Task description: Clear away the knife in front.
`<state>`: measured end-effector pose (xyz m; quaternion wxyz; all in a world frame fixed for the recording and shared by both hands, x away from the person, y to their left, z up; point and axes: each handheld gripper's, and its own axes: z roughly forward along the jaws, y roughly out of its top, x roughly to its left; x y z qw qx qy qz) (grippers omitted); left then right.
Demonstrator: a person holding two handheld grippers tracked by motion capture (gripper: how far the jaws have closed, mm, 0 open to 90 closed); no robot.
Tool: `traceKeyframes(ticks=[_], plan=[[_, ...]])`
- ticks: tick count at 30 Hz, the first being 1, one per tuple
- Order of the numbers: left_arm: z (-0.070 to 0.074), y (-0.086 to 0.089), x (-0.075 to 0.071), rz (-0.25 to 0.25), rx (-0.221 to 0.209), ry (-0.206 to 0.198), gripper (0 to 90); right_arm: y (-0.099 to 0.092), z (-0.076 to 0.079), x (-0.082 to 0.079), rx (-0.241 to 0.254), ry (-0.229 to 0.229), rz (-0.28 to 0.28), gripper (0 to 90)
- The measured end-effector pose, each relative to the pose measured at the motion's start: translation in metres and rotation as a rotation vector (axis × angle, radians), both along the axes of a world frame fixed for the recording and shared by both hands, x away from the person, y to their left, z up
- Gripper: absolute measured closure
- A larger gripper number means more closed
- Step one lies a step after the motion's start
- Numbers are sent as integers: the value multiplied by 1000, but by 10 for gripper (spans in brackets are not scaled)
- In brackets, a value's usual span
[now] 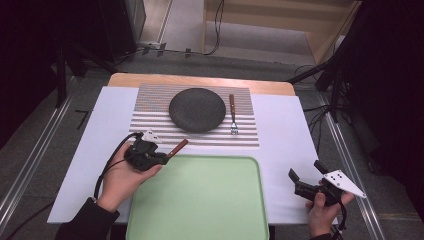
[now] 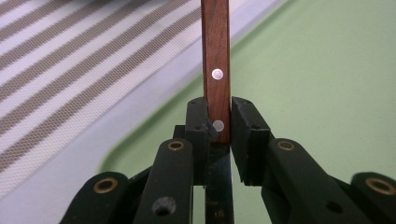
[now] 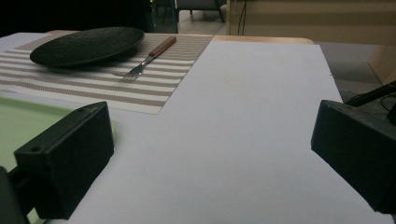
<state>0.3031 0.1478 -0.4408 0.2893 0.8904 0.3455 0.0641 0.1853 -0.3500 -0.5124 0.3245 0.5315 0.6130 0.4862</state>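
Nearest in the high view lies the green tray [image 1: 200,200], just right of the left gripper [image 1: 162,159] and well left of the right gripper [image 1: 300,181]. From the left gripper a wooden handle [image 1: 178,148] juts up and to the right, over the edge of the striped placemat [image 1: 150,122]. Beyond that gripper sits the dark plate [image 1: 197,109], with a fork [image 1: 232,116] just right of it. The right gripper hovers over the white table cover [image 1: 285,130], its jaws spread with nothing between them.

Seen from the left gripper view, the left gripper [image 2: 219,123] pinches the wooden handle [image 2: 216,51] between its pads; the handle rises straight ahead, two rivets showing, with the tray [image 2: 317,84] below and to the right and the placemat [image 2: 70,70] to the left.

Looking along the right gripper view, the right gripper [image 3: 212,154] stands wide apart above the table cover [image 3: 247,116]. Far ahead to its left rest the plate [image 3: 88,44] and fork [image 3: 149,57] on the placemat [image 3: 93,88].
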Motion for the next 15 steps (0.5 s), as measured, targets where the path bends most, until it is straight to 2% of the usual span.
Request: traceKeyframes(ticks=[5, 10, 15], plan=[[-5, -2, -13, -7, -14, 26, 771, 0, 0, 0, 0, 0, 1, 0], [-11, -3, -22, -8, -12, 40, 771, 0, 0, 0, -4, -1, 2, 0], [-17, -1, -30, 2, -28, 50, 770, 0, 0, 0, -4, -1, 1, 0]])
